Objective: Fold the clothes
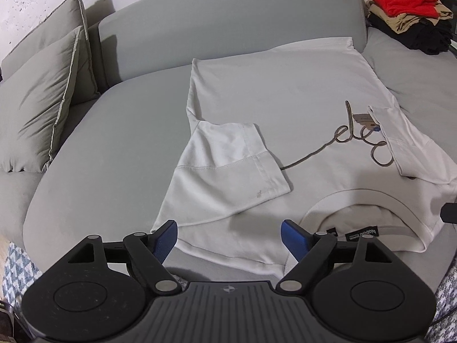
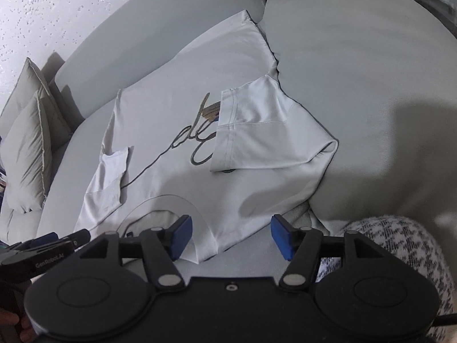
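Observation:
A white T-shirt (image 1: 285, 91) with a grey script print lies face up on the grey sofa seat (image 1: 114, 143), collar nearest me. Both sleeves are folded in over the chest: the left sleeve (image 1: 228, 165) and the right sleeve (image 2: 257, 125). A paper tag sticks out under the right sleeve. My left gripper (image 1: 228, 237) is open and empty, just above the shirt's left shoulder edge. My right gripper (image 2: 230, 235) is open and empty over the right shoulder beside the collar (image 2: 165, 208). The shirt (image 2: 160, 108) fills the middle of the right wrist view.
Two grey cushions (image 1: 42, 100) lean at the sofa's left end. A pile of folded clothes, red on top (image 1: 405, 3), sits at the back right. A black-and-white patterned fabric (image 2: 400, 245) lies at the front right edge. The sofa backrest (image 1: 228, 14) runs behind the shirt.

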Demonstrator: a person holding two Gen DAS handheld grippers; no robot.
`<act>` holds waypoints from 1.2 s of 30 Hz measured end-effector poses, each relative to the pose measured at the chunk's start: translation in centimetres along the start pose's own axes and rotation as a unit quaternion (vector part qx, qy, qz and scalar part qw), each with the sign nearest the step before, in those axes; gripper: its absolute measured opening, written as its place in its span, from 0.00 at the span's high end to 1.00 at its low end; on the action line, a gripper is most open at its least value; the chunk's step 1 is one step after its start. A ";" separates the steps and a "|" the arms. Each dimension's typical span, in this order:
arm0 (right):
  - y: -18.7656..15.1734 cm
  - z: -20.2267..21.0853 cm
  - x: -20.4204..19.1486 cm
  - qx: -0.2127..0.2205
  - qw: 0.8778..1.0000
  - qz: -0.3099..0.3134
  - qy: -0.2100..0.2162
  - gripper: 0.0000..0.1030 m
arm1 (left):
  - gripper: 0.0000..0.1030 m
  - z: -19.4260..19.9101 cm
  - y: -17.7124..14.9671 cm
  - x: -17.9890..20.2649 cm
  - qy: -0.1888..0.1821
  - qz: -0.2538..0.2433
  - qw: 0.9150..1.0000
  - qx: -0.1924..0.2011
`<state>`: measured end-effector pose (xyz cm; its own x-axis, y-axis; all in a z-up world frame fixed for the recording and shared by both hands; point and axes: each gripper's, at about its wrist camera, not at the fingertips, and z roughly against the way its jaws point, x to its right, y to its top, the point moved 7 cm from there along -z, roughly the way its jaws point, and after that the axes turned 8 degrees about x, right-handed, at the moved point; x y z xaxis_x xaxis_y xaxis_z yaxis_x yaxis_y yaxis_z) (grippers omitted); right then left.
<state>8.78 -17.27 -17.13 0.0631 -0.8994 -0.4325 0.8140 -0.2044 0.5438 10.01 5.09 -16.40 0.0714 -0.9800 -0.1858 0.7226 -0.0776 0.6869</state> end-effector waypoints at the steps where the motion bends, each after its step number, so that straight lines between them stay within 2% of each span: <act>1: 0.1 0.1 0.1 0.005 1.000 -0.004 0.003 0.42 | 0.21 0.1 0.0 0.1 -0.002 0.000 1.000 0.000; 2: 0.1 0.3 0.2 0.010 1.000 -0.008 0.006 0.42 | 0.23 0.1 -0.1 0.2 -0.017 0.007 1.000 0.002; 3: 0.2 0.4 0.3 0.014 1.000 -0.012 0.008 0.42 | 0.31 0.2 -0.1 0.4 -0.039 0.017 0.999 0.006; 6: 0.3 0.7 0.5 0.023 1.000 -0.012 0.010 0.43 | 0.41 -0.7 -0.6 1.3 -0.123 0.052 0.991 -0.002; 8: 0.3 0.7 0.5 0.026 1.000 -0.005 0.012 0.50 | 0.53 -1.7 -1.5 2.2 -0.143 0.055 0.988 -0.025; 10: 0.2 0.8 0.5 0.029 0.999 0.000 0.014 0.56 | 0.49 -2.4 -2.6 2.9 -0.147 0.046 0.987 -0.041; 14: 0.1 0.6 0.5 0.028 1.000 0.007 0.010 0.57 | 0.43 -2.2 -3.2 3.1 -0.145 0.040 0.988 -0.035; 16: 0.2 0.3 0.1 0.029 0.999 0.017 0.008 0.63 | 0.42 -2.1 -3.3 3.1 -0.144 0.040 0.988 -0.034; 18: 0.7 0.0 -1.2 0.036 0.998 0.039 0.017 0.75 | 0.38 -2.0 -3.4 3.1 -0.143 0.040 0.988 -0.033; 19: 1.0 -0.2 -1.8 0.040 0.998 0.051 0.023 0.77 | 0.37 -2.0 -3.5 3.1 -0.142 0.040 0.989 -0.032; 24: 0.7 -3.2 -3.3 0.010 0.997 0.069 0.013 0.78 | 0.34 -1.8 -3.6 3.5 -0.134 0.029 0.990 -0.025; 29: -1.8 -2.4 -3.4 -0.030 0.996 0.079 -0.007 0.77 | 0.31 -1.6 -3.5 3.2 -0.129 0.022 0.991 -0.031; 36: -1.9 1.1 -2.3 0.003 0.999 0.035 0.017 0.75 | 0.27 -1.5 -3.6 3.1 -0.130 0.020 0.991 -0.031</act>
<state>6.49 -15.24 -16.37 0.1394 -0.8978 -0.4178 0.8035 -0.1440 0.5776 8.66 2.59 -20.48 -0.0740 -0.9967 0.0337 0.7636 -0.0349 0.6448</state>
